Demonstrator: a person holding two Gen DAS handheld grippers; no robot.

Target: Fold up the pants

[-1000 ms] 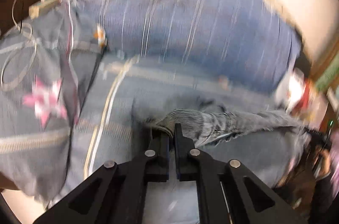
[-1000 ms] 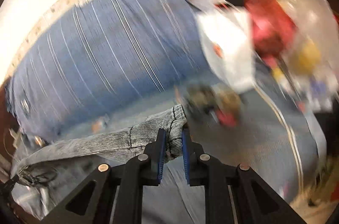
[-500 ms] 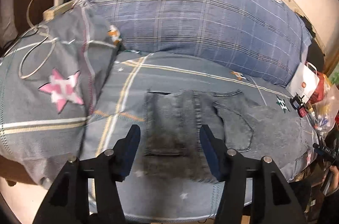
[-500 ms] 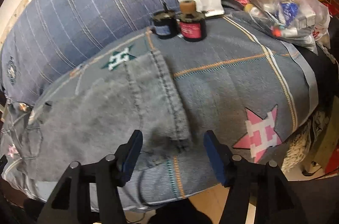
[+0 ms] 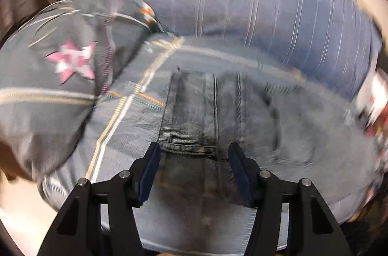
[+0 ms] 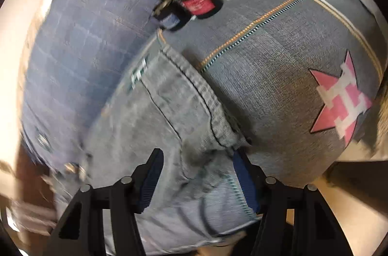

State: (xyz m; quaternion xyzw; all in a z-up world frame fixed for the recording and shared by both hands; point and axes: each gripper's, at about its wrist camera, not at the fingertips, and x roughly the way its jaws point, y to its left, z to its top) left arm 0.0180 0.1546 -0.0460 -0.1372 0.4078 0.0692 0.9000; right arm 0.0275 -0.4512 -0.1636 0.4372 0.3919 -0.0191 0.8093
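pants [image 5: 218,115] lie released on bed [image 5: 126,115]; left claw [image 5: 194,154] and right claw [image 6: 196,159], clamped before, now apart

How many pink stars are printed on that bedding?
2 show: one pink star on the pillow left of the jeans in the left view, another on the bedspread right of them in the right view. More may be hidden.

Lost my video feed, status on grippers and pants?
Left gripper, right gripper both open, nothing held. Jeans flat on bed. Two small jars just beyond the jeans.
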